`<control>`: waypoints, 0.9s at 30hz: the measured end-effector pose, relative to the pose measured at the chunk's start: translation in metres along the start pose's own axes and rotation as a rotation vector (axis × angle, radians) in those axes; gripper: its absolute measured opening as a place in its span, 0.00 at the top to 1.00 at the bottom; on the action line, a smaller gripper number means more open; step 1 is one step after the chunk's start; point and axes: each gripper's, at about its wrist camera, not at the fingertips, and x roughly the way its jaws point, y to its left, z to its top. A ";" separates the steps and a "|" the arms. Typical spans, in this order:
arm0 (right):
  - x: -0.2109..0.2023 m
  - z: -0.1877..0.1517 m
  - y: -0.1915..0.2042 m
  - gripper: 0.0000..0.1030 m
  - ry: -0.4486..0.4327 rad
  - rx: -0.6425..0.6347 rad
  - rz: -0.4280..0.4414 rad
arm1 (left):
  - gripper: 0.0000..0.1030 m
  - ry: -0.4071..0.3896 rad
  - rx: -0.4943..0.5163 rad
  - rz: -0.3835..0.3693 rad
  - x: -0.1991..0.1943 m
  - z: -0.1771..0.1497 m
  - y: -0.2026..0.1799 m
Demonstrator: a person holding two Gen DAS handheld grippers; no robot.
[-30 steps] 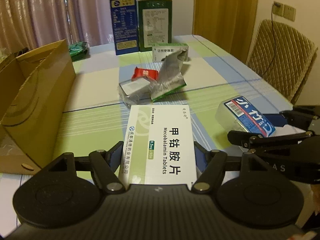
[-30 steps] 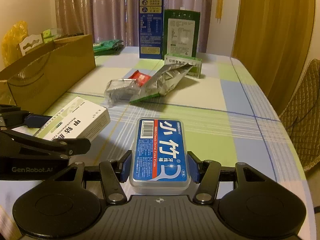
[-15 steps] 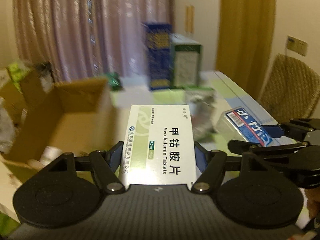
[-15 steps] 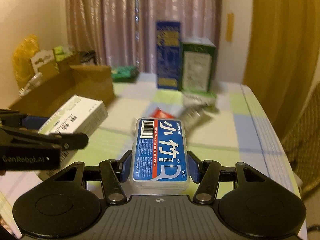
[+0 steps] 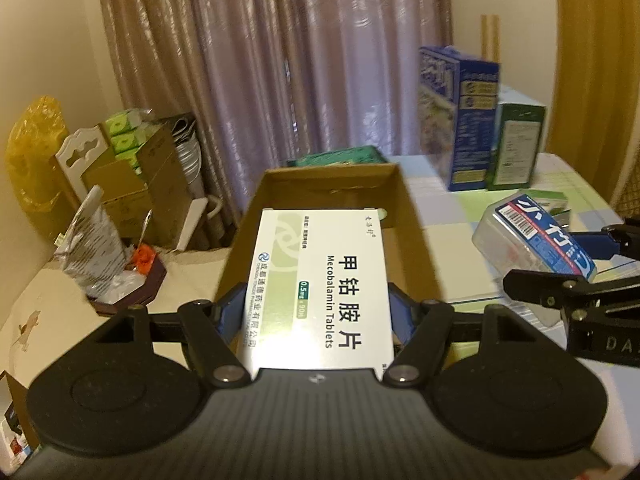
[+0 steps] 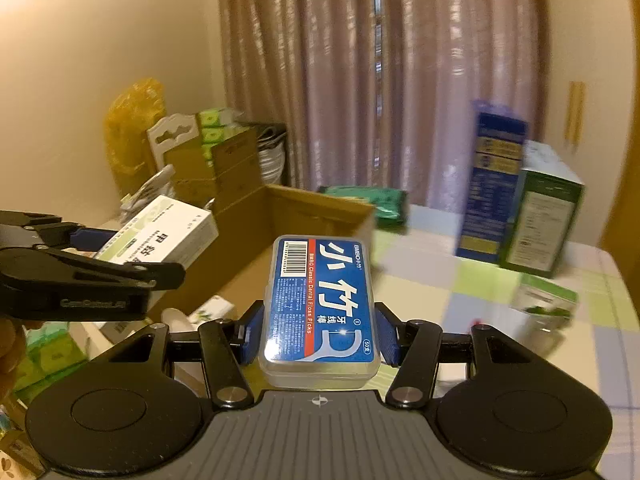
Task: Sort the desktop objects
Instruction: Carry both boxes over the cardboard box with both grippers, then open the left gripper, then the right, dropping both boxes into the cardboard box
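Observation:
My left gripper (image 5: 318, 314) is shut on a white and green Mecobalamin tablet box (image 5: 320, 288), which hangs above the open cardboard box (image 5: 412, 220). My right gripper (image 6: 318, 336) is shut on a clear dental floss pick case with a blue label (image 6: 320, 304). In the left wrist view that floss case (image 5: 532, 236) hangs to the right over the checked tablecloth. From the right wrist the tablet box (image 6: 164, 232) and the left gripper (image 6: 112, 254) show at the left, over the cardboard box (image 6: 320, 204), whose bottom holds small packets (image 6: 212, 312).
A tall blue carton (image 5: 460, 120) and a green carton (image 5: 516, 144) stand at the table's back right, with a small green box (image 6: 548, 300) lying before them. A green packet (image 6: 376, 200) lies behind the cardboard box. Left of the table is clutter: cartons, a yellow bag (image 5: 32, 156), a tray.
Both grippers have risen from the table and swung left, each carrying its item. The cardboard box now lies straight ahead, where the foil packs on the table lay before.

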 end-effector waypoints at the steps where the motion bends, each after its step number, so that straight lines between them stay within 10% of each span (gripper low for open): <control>1: 0.008 0.003 0.007 0.48 0.008 -0.005 0.006 | 0.35 0.004 -0.002 0.001 0.004 0.000 0.005; 27: 0.103 0.009 0.027 0.48 0.111 -0.007 0.001 | 0.26 0.030 -0.082 -0.068 0.084 0.003 0.043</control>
